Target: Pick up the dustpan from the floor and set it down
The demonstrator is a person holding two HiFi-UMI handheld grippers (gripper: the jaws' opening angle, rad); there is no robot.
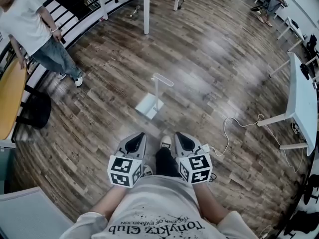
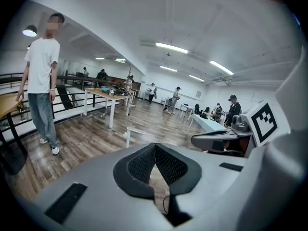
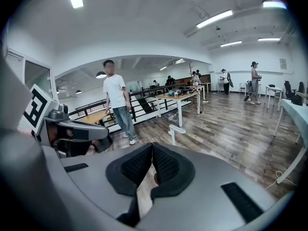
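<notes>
The long-handled dustpan point(image 1: 151, 105) is set upright on the wooden floor point(image 1: 214, 54), ahead of both tongs and well apart from them. The left tongs point(image 1: 135, 139) and the right tongs point(image 1: 181, 138) are held side by side, each closed pad against pad with nothing gripped. A white cable point(image 1: 232, 128) is seen on the floor at the right, near a white counter point(image 1: 303, 101).

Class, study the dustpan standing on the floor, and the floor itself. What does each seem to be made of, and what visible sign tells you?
Dustpan: probably plastic, perhaps painted metal. It has a pale, smooth, uniform surface and a thin upright handle.
Floor: wood-look planks, either laminate or real wood. It shows grain streaks, plank seams and a glossy sheen of reflected light.
</notes>
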